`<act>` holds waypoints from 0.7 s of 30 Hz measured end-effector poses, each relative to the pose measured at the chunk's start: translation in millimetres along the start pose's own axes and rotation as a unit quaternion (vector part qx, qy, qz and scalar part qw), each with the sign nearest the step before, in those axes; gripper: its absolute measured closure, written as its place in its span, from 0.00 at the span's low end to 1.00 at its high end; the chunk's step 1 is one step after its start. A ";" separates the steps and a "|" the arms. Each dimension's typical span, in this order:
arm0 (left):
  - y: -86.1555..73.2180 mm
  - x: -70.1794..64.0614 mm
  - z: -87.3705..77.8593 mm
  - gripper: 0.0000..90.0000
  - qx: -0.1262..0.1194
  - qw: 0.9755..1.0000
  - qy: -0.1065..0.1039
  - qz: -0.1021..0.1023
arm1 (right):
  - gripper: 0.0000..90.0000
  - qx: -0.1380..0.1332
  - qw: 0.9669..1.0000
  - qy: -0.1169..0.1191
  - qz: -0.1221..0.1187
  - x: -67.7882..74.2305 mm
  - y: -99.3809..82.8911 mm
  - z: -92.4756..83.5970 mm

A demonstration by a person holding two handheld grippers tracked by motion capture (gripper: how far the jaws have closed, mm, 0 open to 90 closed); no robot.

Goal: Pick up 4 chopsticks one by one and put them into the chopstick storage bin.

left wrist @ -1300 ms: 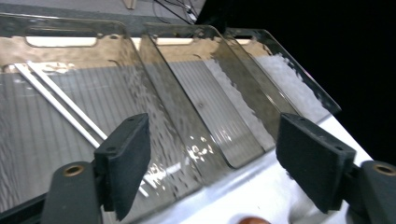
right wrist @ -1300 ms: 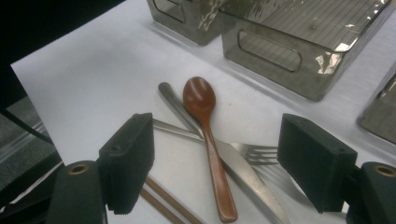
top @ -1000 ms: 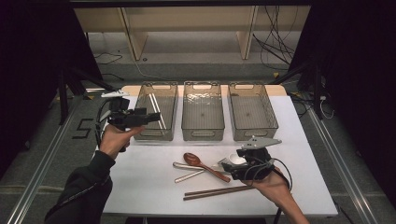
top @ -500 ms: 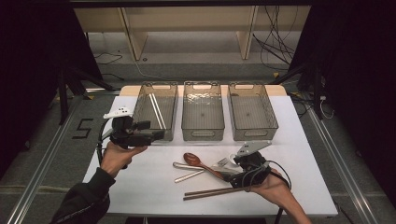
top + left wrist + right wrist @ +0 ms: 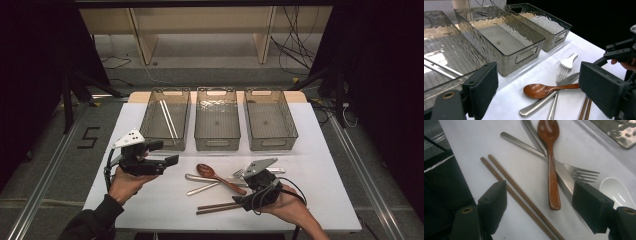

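A brown wooden spoon (image 5: 212, 173) (image 5: 541, 90) (image 5: 551, 170) lies across a metal knife (image 5: 564, 176) and fork (image 5: 585, 174) on the white table (image 5: 320, 165). A pair of brown chopsticks (image 5: 220, 206) (image 5: 521, 195) lies near the front edge. Beside the fork is a white ceramic spoon (image 5: 616, 192) (image 5: 569, 60). My right gripper (image 5: 246, 191) (image 5: 539, 210) hovers open just over the chopsticks and the spoon's handle; its jaws have just closed a little and press on nothing. My left gripper (image 5: 164, 152) (image 5: 539, 100) is open and holds nothing, left of the cutlery.
Three clear bins stand in a row at the back: the left one (image 5: 160, 143) holds pale chopsticks (image 5: 169, 117), while the middle (image 5: 217, 144) and right one (image 5: 274, 143) hold nothing. A wooden shelf (image 5: 200, 30) stands beyond the table.
My left gripper has come down and nearer from in front of the left bin to low over the table's left side. The right gripper has edged slightly down toward the chopsticks.
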State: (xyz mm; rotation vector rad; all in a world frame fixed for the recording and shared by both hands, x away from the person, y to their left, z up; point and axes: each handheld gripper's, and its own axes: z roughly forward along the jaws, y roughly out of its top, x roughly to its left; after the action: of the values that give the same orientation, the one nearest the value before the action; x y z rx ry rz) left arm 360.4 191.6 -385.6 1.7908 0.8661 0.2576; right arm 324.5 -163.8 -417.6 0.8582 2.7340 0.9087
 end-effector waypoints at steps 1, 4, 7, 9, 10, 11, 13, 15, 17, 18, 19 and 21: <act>-1.3 -1.2 0.2 0.17 0.001 1.000 0.000 0.003 | 0.32 0.006 1.000 -0.001 -0.001 1.1 -0.1 0.8; -4.4 -3.6 -0.1 0.17 0.004 1.000 0.000 0.010 | 0.33 0.013 1.000 -0.002 -0.007 3.3 -0.5 3.4; -7.0 -4.8 -0.8 0.17 0.006 1.000 0.000 0.018 | 0.34 0.021 1.000 -0.002 -0.016 5.4 -1.1 5.9; -8.7 -5.7 -1.3 0.17 0.005 1.000 -0.001 0.016 | 0.35 0.026 0.999 -0.001 -0.019 6.6 -1.5 7.5; -9.5 -5.9 -1.7 0.17 0.005 1.000 -0.003 0.017 | 0.35 0.029 0.999 0.003 -0.021 7.1 -1.9 7.9; -10.4 -6.8 -1.7 0.17 0.005 1.000 -0.003 0.016 | 0.35 0.032 0.999 0.003 -0.021 8.0 -2.2 8.9; -11.7 -8.2 -1.6 0.17 0.006 1.000 -0.003 0.018 | 0.36 0.041 0.999 0.005 -0.022 9.2 -2.4 10.4; -12.4 -9.2 -1.9 0.17 0.009 1.000 -0.004 0.022 | 0.37 0.046 0.999 0.006 -0.026 9.9 -3.1 12.1; -12.4 -9.4 -3.0 0.17 0.006 1.000 -0.003 0.025 | 0.38 0.049 0.998 0.007 -0.030 10.5 -3.6 13.0; -12.4 -9.5 -3.6 0.17 0.004 1.000 -0.002 0.023 | 0.39 0.053 0.998 0.008 -0.023 11.4 -3.4 13.0; -12.4 -9.4 -4.2 0.17 0.001 1.000 -0.001 0.022 | 0.40 0.054 0.998 0.007 -0.031 10.8 -4.1 14.0; -12.6 -8.8 -5.7 0.17 -0.002 1.000 0.000 0.023 | 0.41 0.060 0.998 0.004 -0.036 10.7 -5.1 15.2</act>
State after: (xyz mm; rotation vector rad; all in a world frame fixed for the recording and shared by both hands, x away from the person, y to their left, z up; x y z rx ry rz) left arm 345.6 191.9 -392.5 1.8086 0.8247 0.2889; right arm 317.7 -153.4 -432.4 0.7716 2.8310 0.7439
